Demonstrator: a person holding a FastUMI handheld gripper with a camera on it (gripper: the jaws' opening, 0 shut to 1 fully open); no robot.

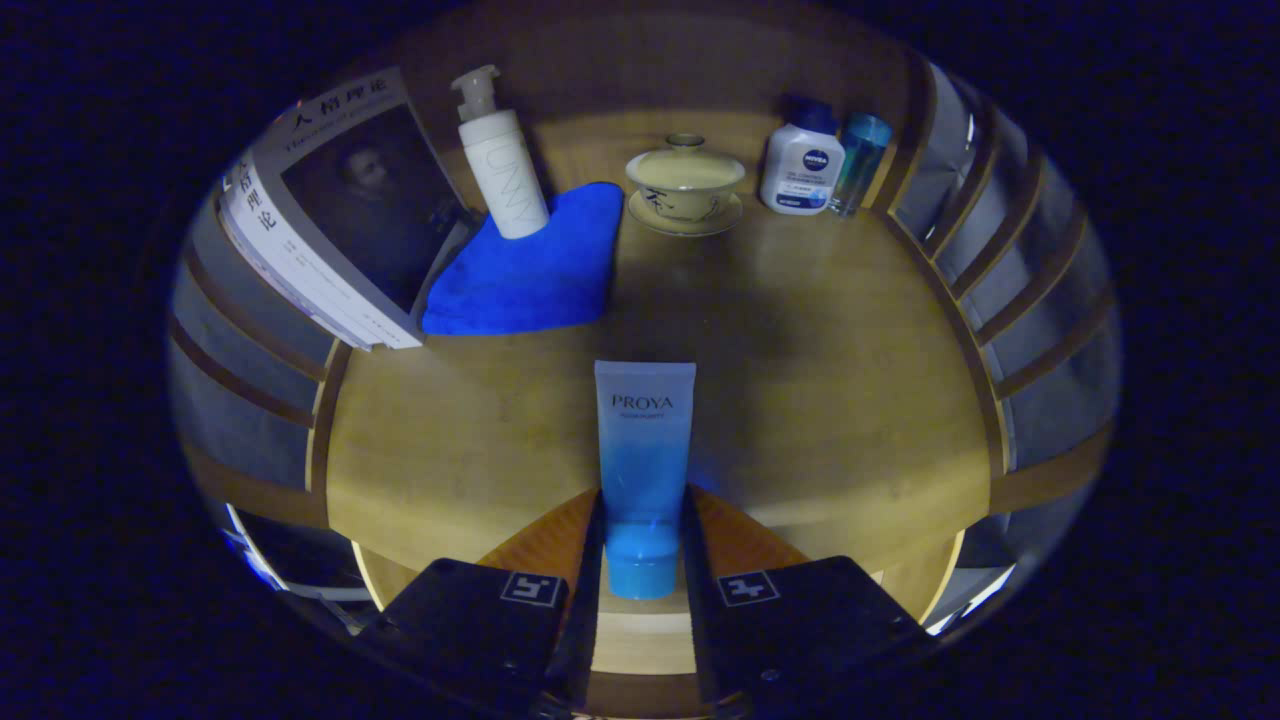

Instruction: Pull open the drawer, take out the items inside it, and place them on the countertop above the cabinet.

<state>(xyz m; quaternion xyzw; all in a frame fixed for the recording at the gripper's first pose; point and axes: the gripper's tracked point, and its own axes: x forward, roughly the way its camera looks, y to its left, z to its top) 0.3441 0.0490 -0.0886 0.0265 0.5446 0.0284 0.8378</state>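
A: What have the fingers (643, 520) got?
B: They're closed on the cap end of a blue plastic tube (644, 450), held above the wooden table (820, 380).
A: Beyond it?
B: A folded blue cloth (535, 270) and a white pump bottle (500, 165).

Dim, blue cast, fisheye-warped edges.

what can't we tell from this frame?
- Gripper view: tube cap end sits between the tongs; fingers cover the contact.
- Blue cloth: far corner hidden behind the pump bottle.
- Clear blue bottle: partly behind the white bottle.
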